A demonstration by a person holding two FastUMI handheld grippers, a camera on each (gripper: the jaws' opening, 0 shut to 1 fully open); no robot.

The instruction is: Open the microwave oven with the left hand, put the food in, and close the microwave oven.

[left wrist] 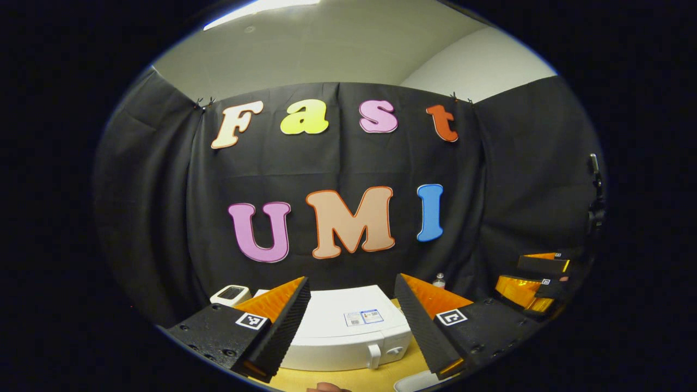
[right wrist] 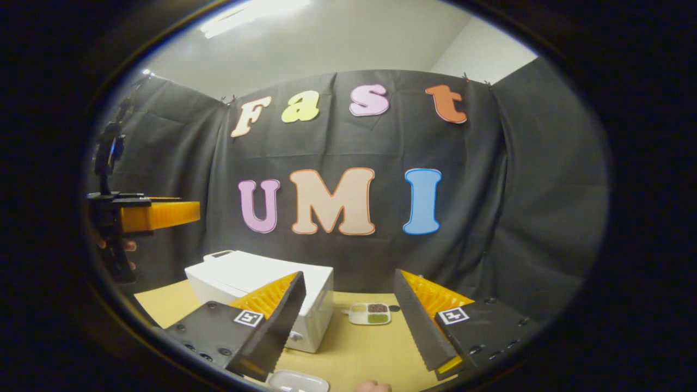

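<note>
Below left gripper (left wrist: 351, 321): closed microwave (left wrist: 348, 332), apart.

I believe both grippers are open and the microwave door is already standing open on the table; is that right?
Not quite: the microwave door is shut, its handle flush at the front in the left gripper view. Both the left gripper and right gripper are indeed open.
</note>
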